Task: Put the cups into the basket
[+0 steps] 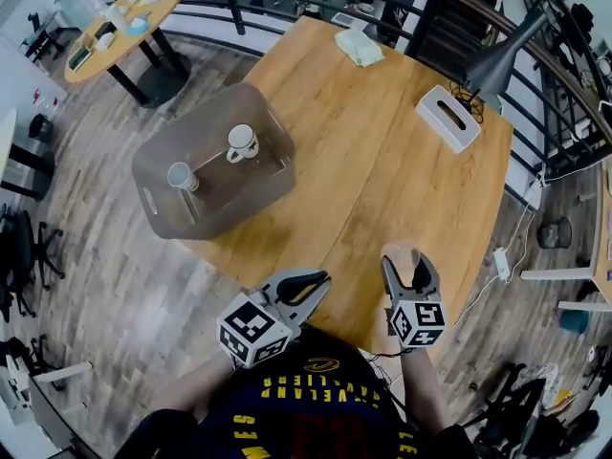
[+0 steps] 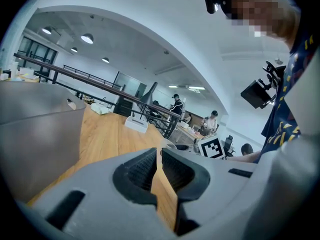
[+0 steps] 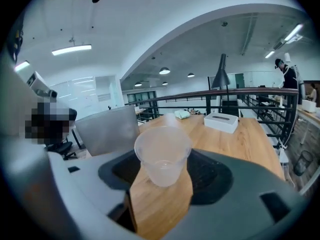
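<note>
Basket (image 1: 163,208) on the table's (image 1: 382,208) left edge (mug (image 1: 241,142) and cup (image 1: 182,176) inside, apparently upright); tissue box (image 1: 448,118) far right.

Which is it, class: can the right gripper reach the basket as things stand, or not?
Probably yes. Only bare table lies between the right gripper, shut on a cup, and the basket, whose top is open.

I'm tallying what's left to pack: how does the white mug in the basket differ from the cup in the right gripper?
The white mug is opaque and has a handle; the plastic cup is translucent and has none. The mug sits inside the basket; the plastic cup is clamped between the jaws of the right gripper, outside the basket. Both appear to stand mouth up.
</note>
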Motion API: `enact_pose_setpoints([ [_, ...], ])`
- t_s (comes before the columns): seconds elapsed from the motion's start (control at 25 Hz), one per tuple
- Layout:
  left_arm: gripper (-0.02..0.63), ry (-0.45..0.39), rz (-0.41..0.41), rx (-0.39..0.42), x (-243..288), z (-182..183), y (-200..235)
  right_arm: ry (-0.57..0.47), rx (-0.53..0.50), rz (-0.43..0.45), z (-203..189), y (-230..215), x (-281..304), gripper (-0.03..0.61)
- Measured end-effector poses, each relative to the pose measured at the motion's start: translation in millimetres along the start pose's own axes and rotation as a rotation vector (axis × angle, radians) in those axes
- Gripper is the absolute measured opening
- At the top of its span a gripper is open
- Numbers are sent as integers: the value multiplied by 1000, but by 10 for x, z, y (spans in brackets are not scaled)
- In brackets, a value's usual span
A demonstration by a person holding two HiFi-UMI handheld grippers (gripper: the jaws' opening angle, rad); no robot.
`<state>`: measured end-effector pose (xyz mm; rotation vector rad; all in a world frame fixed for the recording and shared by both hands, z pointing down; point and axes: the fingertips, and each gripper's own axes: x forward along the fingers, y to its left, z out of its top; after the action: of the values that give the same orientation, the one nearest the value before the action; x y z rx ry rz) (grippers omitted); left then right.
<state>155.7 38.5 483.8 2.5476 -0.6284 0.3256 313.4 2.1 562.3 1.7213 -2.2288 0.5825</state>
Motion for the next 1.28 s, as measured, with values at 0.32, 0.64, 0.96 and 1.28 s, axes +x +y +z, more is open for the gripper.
enact_pose_setpoints([
  [0.32,15,-33,33,-19,-425,-18,236,-60,-59,158,522,800,99,295],
  [0.64,15,-83,61,-16,-841,131,618,-96,-108,266,949,1459,354,295],
  [0.96,15,-158,46,-1,-1322,325,983,-134,-158,286,1283,2093,524,295],
  [1.28,15,-175,-33,34,-1681,487,1208,-169,-180,269,1659,2571,619,295],
])
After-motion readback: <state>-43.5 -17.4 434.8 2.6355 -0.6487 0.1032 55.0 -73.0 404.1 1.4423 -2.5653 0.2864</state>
